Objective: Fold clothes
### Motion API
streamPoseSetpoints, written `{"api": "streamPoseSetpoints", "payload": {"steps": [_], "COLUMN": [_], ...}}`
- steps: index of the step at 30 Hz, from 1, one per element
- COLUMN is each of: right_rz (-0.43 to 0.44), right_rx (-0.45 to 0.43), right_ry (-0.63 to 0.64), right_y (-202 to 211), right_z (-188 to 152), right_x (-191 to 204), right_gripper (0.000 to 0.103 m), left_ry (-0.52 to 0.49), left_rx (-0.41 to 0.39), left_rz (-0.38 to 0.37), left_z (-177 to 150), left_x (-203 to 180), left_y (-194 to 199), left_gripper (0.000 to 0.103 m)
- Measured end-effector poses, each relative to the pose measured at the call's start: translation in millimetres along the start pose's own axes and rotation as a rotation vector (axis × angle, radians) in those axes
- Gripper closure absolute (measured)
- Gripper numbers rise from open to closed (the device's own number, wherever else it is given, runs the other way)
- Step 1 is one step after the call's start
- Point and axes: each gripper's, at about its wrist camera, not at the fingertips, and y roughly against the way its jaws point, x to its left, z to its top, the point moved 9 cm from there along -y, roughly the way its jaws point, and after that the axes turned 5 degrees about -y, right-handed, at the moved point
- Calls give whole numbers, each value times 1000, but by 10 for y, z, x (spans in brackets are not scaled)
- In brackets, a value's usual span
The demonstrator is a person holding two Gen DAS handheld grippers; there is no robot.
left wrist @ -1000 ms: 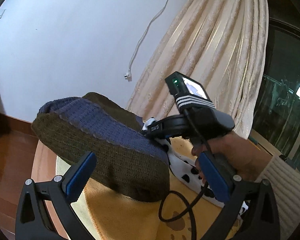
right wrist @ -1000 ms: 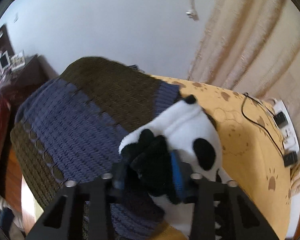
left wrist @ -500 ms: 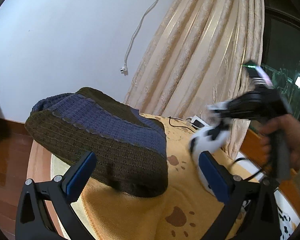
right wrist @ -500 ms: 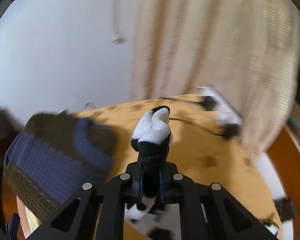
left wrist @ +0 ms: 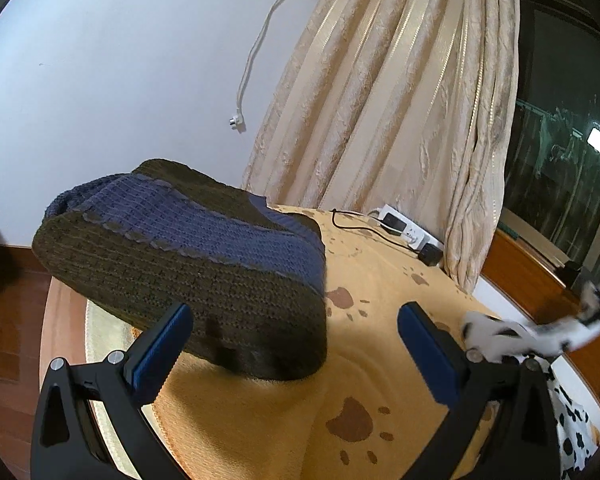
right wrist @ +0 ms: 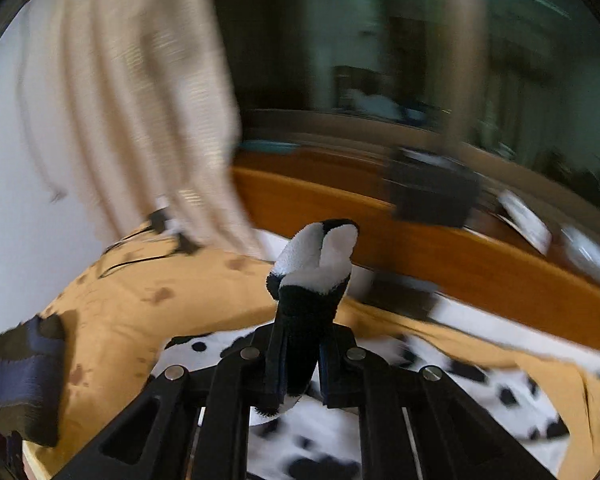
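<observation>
Relocated since a second ago: spotted black-and-white garment (right wrist: pixel 314 276), lifted off the folded knit sweater (left wrist: pixel 188 252) and swung rightward. Left tool (left wrist: pixel 292 344): blue pads apart, empty, facing the sweater on the paw-print blanket (left wrist: pixel 376 280). Right tool (right wrist: pixel 300 364): clamped on the garment, airborne. Status: sweater folded; spotted garment unfolded.
</observation>
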Motion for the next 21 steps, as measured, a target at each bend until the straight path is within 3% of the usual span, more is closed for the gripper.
{"api": "streamPoseSetpoints", "payload": {"steps": [4,7,10,14,21], "right_rz": [-66,-102,-129,-138,-136], "right_rx": [-17,-27,-32,-35,-51], "right_ry": [-101,-152,-203,-252,-290], "right_y": [237,414,553,652,789], "right_z": [-300,-574,-858,-1196,-1552], "right_x": [-792,-1203,-1563,-1857,-2083], "right_gripper": [91,91,91,91,91], "left_ry": [-24,-80,-149,-286,-506], "left_rx": [33,129,233,350,444], "left_rz": [-15,-46,-124,-298,-562], "left_z": [-20,-27,2,52,-173], "left_x": [-48,-151,-395,-1058,-2498], "left_y": [-63,-203,-311,-308,-99], "left_gripper": [0,0,0,0,0]}}
